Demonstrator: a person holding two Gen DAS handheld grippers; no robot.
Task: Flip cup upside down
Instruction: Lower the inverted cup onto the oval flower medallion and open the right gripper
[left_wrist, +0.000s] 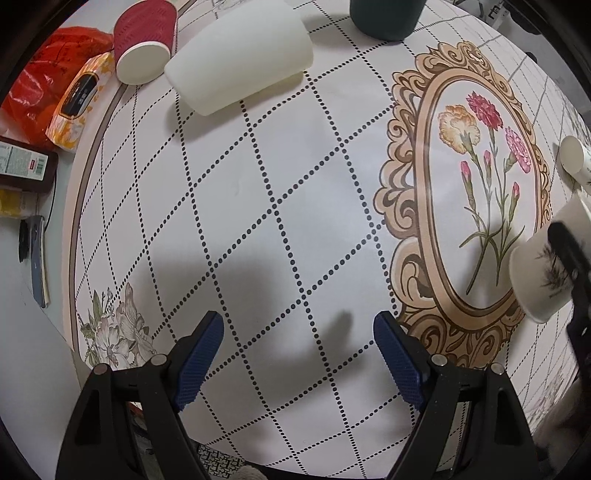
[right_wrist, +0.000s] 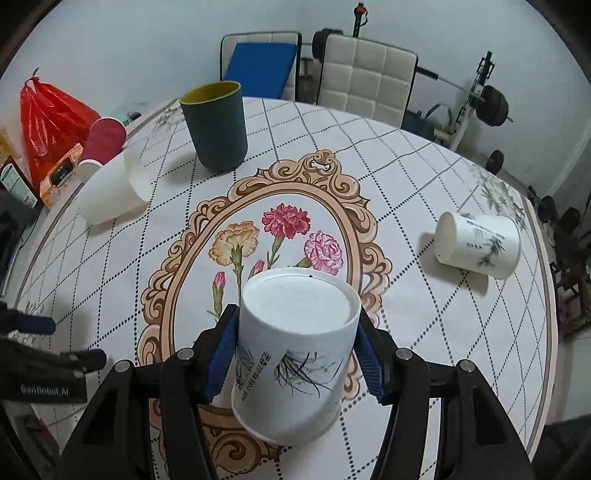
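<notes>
On the left tool (right_wrist: 48, 373), white lettering reads "GenRobot.AI".

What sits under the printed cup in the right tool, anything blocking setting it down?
Nothing visible: the printed cup, base up in the right tool, hangs over bare tablecloth; other cups lie well off.
</notes>
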